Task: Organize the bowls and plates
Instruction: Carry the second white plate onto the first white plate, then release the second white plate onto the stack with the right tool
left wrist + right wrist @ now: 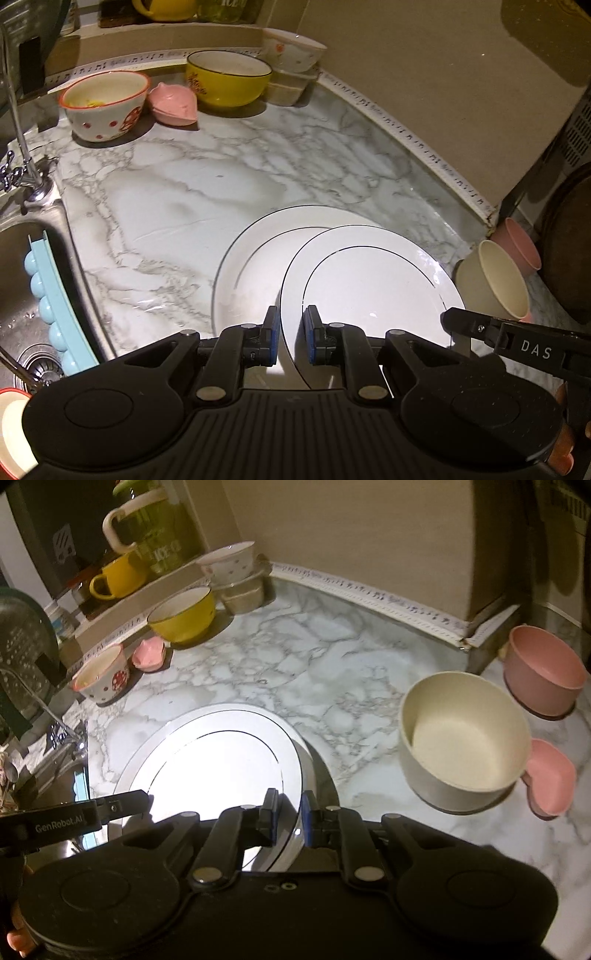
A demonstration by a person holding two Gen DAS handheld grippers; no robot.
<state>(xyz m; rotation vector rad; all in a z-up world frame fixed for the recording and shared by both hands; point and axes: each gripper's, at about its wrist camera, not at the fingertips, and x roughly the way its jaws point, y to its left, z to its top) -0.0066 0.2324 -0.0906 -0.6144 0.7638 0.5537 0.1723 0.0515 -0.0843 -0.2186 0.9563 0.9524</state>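
Two white plates sit in front of us, and both grippers are on the upper one. Our left gripper (pixel 289 334) has its jaws drawn in to a narrow slot, pinching the near left rim of the upper plate (pixel 373 280). Our right gripper (pixel 287 818) is the same story, jaws almost together and clamped on that plate's right rim. In the left wrist view its black finger pokes in at four o'clock. The upper plate is tilted, overlapping the lower plate (pixel 251 258), which lies flat on the marble desk (pixel 177 192) and peeks out at nine o'clock of it. Both plates look bare.

Over to the containers. At one o'clock of the plates in the right wrist view stands a cream bowl (pixel 461 738), nothing in it that we can see. Touching its right side is a small pink heart dish (pixel 550 779), and beyond that at two o'clock a pink bowl (pixel 543 672), empty as far as we can tell.

Along the back edge at eleven o'clock we have a mushroom-print bowl (pixel 105 105) with yellow bits inside. Just beside it is another pink dish (pixel 173 103). Next comes a yellow bowl (pixel 229 75). At twelve o'clock a flower-print bowl (pixel 293 50) is stacked on beige containers (pixel 288 86). At nine o'clock is the steel sink (pixel 22 266), with a pale blue rack (pixel 48 291) leaning in it.
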